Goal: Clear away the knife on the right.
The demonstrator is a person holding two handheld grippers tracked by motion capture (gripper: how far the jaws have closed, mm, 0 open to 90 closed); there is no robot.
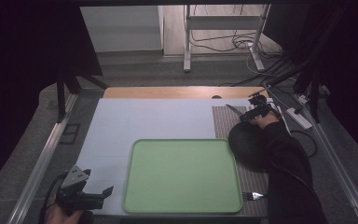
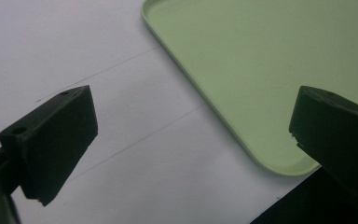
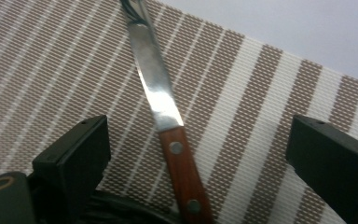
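The right gripper [image 3: 200, 154] had its fingers [image 3: 74, 158] spread wide, with a knife [image 3: 168, 126] lying loose between them, the pads clear of it on both sides. The knife's brown riveted handle sat midway between the fingers, and its steel blade ran on away from them across a striped brown-and-white placemat [image 3: 270, 93]. In the high view this right gripper [image 1: 257, 112] was at the far right of the bench [image 1: 158, 116], the knife's blade [image 1: 233, 110] pointing left from the fingers along the mat's far end. Just nearer than the fingers a dark round plate [image 1: 247, 145] rested on the same mat, and a fork [image 1: 252, 196] lay well nearer still, at the mat's near edge.

The left gripper [image 2: 191, 135] likewise had its fingers [image 2: 56, 135] standing wide apart and holding nothing, with pale bench surface below them. The corner of a green tray [image 2: 261, 70] lay just beyond and under the far finger. From above, the left gripper [image 1: 86, 196] hung at the bench's near left corner, just left of the tray [image 1: 182, 175].
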